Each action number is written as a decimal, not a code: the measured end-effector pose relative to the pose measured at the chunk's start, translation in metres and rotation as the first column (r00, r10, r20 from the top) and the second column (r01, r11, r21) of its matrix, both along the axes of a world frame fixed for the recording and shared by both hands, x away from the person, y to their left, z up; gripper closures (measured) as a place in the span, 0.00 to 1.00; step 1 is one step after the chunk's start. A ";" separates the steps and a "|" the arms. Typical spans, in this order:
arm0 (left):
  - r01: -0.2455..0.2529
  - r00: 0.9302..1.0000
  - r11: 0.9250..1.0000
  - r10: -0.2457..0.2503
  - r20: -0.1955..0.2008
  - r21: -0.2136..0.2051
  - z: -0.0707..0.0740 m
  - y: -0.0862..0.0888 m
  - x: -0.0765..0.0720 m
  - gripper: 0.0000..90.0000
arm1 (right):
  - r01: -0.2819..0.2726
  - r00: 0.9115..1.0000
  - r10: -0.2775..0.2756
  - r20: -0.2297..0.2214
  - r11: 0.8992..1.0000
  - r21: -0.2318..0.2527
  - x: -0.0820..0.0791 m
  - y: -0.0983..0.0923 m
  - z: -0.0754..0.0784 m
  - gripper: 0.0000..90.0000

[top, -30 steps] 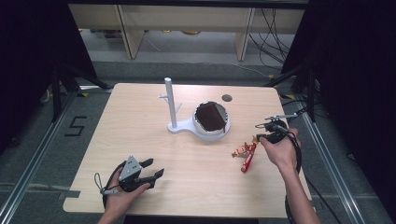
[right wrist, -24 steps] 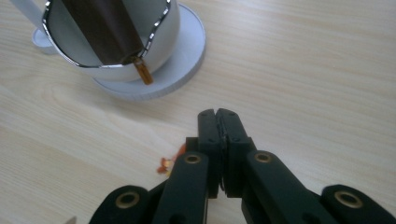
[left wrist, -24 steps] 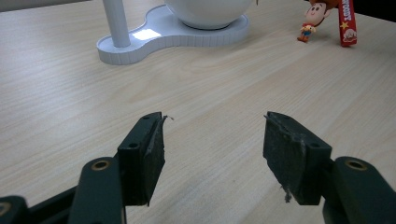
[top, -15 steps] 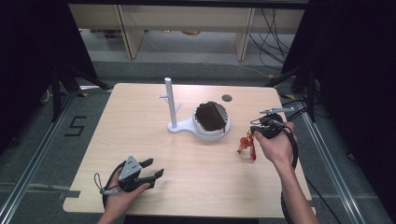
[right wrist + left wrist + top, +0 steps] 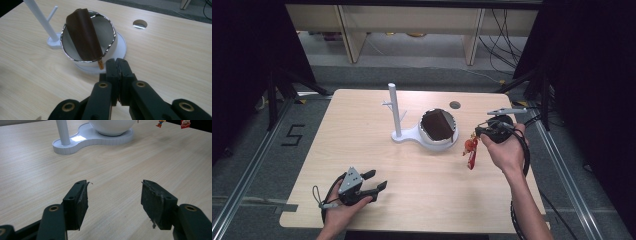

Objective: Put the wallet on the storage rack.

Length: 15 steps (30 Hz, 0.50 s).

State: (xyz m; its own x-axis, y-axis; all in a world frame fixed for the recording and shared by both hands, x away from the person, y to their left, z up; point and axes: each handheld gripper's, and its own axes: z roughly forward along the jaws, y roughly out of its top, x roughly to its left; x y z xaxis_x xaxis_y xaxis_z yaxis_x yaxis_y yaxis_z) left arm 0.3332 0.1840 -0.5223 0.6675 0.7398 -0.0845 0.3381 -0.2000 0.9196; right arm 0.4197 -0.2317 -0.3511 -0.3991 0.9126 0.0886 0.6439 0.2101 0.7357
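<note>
Above the right side of the table (image 5: pixel 362 150), the right tongs (image 5: pixel 479 131) were pressed together on the cord of a small red charm (image 5: pixel 470 148), which dangled clear of the wood just right of a white bowl (image 5: pixel 439 137) on its white stand (image 5: pixel 404 136). A brown slab (image 5: pixel 85 35) leaned inside the bowl. The left tongs (image 5: pixel 377 182) rested spread and empty near the table's front edge, well apart from the charm.

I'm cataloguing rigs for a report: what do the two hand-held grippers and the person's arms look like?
Left hand-held gripper: black two-jaw body, worn dark pads, brass-coloured rivets, grey three-cornered plate on top, looped black cable. Right hand-held gripper: the same black build with brass rivets, grey plate, black cable. Forearms are bare; no sleeves or gloves.
</note>
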 end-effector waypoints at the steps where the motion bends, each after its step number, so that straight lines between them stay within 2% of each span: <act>1: -0.001 1.000 1.000 0.001 0.001 0.001 0.000 0.000 0.000 0.42 | -0.004 1.000 0.004 0.001 1.000 -0.014 0.000 0.000 0.002 1.00; 3: -0.008 1.000 1.000 0.009 -0.002 0.009 0.001 0.000 -0.001 0.42 | 0.000 1.000 0.000 0.008 1.000 -0.004 -0.002 0.005 0.004 1.00; 4: -0.008 1.000 1.000 0.008 -0.002 0.009 0.001 0.000 -0.001 0.42 | -0.023 0.999 0.024 0.030 0.999 -0.023 0.000 0.004 0.004 1.00; 8: 0.001 1.000 1.000 -0.001 0.000 0.004 0.000 0.000 0.000 0.42 | -0.030 0.999 0.030 0.029 0.999 -0.016 -0.002 0.011 0.009 1.00; 9: 0.002 1.000 1.000 -0.002 0.000 0.004 0.000 0.000 0.000 0.42 | -0.036 0.998 0.036 0.042 0.999 -0.008 -0.002 0.013 0.008 1.00; 10: 0.001 1.000 1.000 -0.001 0.002 0.001 0.000 0.000 0.000 0.42 | -0.043 0.999 0.044 0.032 0.999 -0.019 -0.003 0.014 0.010 1.00; 11: 0.001 1.000 1.000 -0.001 0.001 0.001 0.000 0.000 0.000 0.42 | -0.032 0.999 0.032 0.030 0.999 -0.009 -0.003 0.017 0.011 1.00; 15: -0.007 1.000 1.000 0.007 -0.001 0.009 0.001 0.000 -0.001 0.42 | -0.059 0.997 0.059 0.043 0.998 -0.016 -0.002 0.023 0.012 1.00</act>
